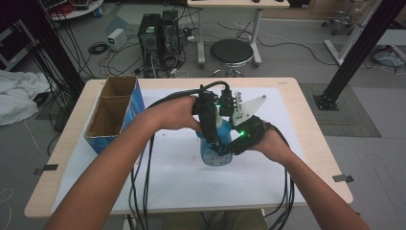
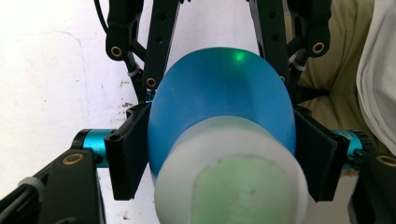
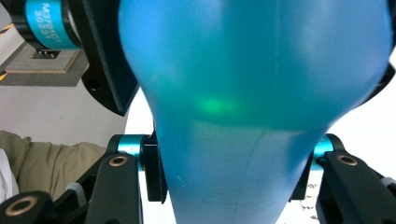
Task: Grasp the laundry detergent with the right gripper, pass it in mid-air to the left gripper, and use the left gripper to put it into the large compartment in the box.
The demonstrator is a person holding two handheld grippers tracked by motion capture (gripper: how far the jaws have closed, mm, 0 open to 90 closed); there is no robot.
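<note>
A blue plastic bottle [image 1: 212, 155] with a white cap stands upright on the white sheet at mid-table. My left gripper [image 1: 218, 128] reaches down from above. In the left gripper view its pads [image 2: 133, 154] press both sides of the bottle's shoulder [image 2: 224, 88], just under the white cap [image 2: 233, 177]. My right gripper [image 1: 226, 147] comes in from the right. In the right gripper view it [image 3: 229, 173] is shut on the bottle's narrower lower body [image 3: 229, 186]. There the left gripper's black jaw [image 3: 100, 70] rests against the wide part above.
An open cardboard box [image 1: 115, 112] with blue sides and two compartments stands at the table's left. A white sheet [image 1: 182, 182] covers most of the wooden tabletop [image 1: 48, 191]. Black cables [image 1: 141, 182] trail off the front edge. A stool [image 1: 231, 51] and computer towers [image 1: 158, 31] stand beyond the table.
</note>
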